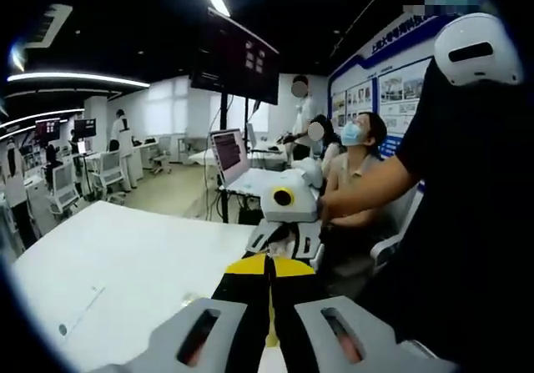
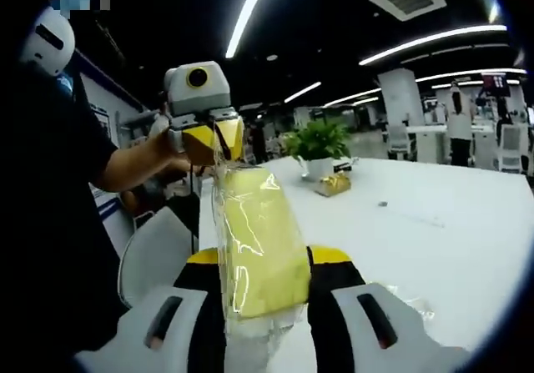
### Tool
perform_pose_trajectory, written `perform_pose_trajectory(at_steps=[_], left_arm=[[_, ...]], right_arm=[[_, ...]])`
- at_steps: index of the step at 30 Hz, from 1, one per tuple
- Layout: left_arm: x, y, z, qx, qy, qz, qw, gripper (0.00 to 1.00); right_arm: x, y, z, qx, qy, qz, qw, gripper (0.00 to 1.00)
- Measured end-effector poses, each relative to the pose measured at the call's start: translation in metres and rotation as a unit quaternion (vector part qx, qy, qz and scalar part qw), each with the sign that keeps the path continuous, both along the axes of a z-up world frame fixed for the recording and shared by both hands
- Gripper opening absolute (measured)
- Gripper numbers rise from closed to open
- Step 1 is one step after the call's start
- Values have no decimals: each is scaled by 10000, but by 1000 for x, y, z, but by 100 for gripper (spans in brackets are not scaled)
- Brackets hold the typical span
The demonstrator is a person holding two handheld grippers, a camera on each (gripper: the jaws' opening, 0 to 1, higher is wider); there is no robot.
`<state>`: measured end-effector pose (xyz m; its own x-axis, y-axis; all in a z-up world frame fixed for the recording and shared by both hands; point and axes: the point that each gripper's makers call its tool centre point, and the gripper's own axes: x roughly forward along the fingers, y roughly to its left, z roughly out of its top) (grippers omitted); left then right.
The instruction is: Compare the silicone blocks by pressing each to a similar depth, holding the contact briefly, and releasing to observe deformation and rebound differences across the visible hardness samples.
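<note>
A yellow silicone block [image 2: 254, 248] in clear plastic wrap is held up above the table, standing lengthwise away from the camera in the right gripper view. My right gripper [image 2: 265, 260] is shut on its near end, one yellow-tipped black jaw on each side. My left gripper [image 2: 214, 139] comes in from the far side and pinches the wrap at the block's far end. In the left gripper view my left gripper [image 1: 269, 263] has its yellow tips pressed together. Just beyond them my right gripper [image 1: 285, 233] faces the camera.
The white table [image 2: 434, 214] carries a potted plant [image 2: 319, 143] and a small gold box [image 2: 334, 183]. A white chair [image 2: 154, 256] stands at its edge. A person in black holds the grippers. Seated people, a laptop [image 1: 229, 154] and desks lie beyond.
</note>
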<state>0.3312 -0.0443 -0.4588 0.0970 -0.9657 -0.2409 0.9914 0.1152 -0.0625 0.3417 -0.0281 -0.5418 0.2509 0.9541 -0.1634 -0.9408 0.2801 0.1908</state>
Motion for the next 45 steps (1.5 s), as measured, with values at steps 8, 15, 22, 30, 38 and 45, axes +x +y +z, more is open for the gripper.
perform_pose_trajectory(at_steps=[8, 15, 22, 30, 38, 45], left_arm=[[7, 5, 7, -73, 10, 132, 9999, 0], [10, 7, 11, -211, 124, 216, 9995, 0], [9, 8, 10, -185, 112, 263, 9994, 0], [4, 8, 10, -197, 103, 240, 9995, 0], [2, 8, 7, -219, 194, 268, 9992, 0], [2, 9, 7, -219, 360, 302, 9987, 0]], right_arm=[[4, 4, 8, -153, -120, 51, 9998, 20], [12, 3, 14, -471, -494, -103, 9976, 13], [5, 5, 12, -484, -237, -4, 9985, 8], [-3, 7, 13, -453, -164, 121, 9988, 6], [-4, 6, 11, -459, -15, 155, 9988, 7], [-5, 5, 10, -402, 164, 154, 9989, 12]])
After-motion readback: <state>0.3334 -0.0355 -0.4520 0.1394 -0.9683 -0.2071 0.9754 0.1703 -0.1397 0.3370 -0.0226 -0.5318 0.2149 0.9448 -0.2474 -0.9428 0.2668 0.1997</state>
